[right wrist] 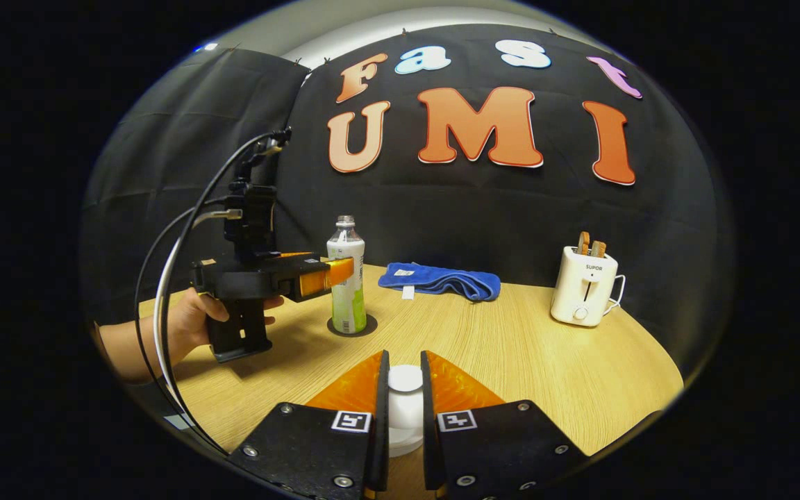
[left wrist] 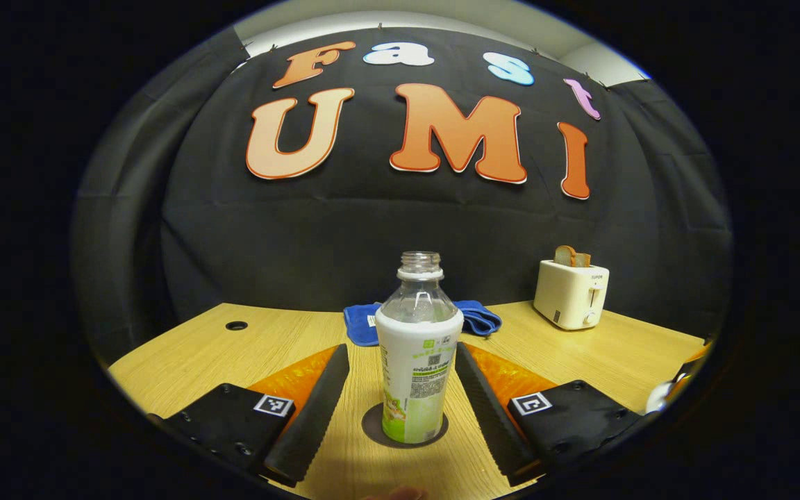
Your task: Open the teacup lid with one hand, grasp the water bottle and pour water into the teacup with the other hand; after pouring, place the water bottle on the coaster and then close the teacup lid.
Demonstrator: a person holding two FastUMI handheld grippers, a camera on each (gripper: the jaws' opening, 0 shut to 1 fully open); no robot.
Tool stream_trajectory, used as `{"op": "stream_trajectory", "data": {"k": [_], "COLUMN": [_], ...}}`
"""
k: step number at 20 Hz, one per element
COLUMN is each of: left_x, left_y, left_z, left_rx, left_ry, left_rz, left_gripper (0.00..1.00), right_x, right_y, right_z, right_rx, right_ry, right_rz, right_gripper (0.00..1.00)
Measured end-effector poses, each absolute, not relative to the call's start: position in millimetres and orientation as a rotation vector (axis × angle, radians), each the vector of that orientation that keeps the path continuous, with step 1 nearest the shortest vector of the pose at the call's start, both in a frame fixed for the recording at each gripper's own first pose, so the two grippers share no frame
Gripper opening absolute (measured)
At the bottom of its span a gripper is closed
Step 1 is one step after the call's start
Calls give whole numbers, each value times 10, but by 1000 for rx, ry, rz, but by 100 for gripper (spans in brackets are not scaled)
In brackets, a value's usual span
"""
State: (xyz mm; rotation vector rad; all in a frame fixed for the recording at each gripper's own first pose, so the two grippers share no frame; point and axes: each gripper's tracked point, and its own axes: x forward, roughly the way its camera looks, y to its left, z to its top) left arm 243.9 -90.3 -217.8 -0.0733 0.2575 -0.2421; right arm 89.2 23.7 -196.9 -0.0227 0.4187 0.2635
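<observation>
Wooden table (left wrist: 567, 351) under black cloth carries the bottle (left wrist: 415, 351), upright on its coaster (left wrist: 372, 429) toward the left edge, long axis vertical, uncapped mouth up. Left gripper (left wrist: 400, 396) is spread wide, fingers flanking the bottle, apart from it. Right gripper (right wrist: 404, 410) clamps the white lid (right wrist: 405, 401) near the front edge. Withdrawing crookedly could clip and topple the open bottle, and a tilted lid might seat badly.

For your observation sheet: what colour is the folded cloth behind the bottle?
Blue cloth, clearest in the right gripper view.
</observation>
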Motion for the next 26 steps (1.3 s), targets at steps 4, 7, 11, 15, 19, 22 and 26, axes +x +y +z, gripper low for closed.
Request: {"op": "stream_trajectory", "data": {"k": [4,7,11,15,19,22,26], "left_x": [2275,2146,1999,1883,1817,1765,1715], "left_y": [-874,-827,-746,-713,-721,-689,-576], "left_z": [-2113,-2087,-2121,-2044,-1940,-1830,-1611], "left_rx": [-77,-63,-31,-7,-22,-39,-72], "left_ry": [240,228,219,197,182,172,157], "left_rz": [-240,-232,-210,-210,-207,-203,-187], "left_gripper": [97,97,97,97,97,97,98], "right_x": [876,844,797,781,771,818,977], "right_y": [294,337,402,392,395,378,252], "right_z": [-2051,-2147,-2278,-2312,-2298,-2106,-1760], "right_rx": [-30,-41,-50,-54,-57,-52,-27], "right_ry": [438,456,484,484,484,432,344], "right_rz": [269,275,288,282,285,268,213], "right_gripper": [20,20,20,20,26,42,66]}}
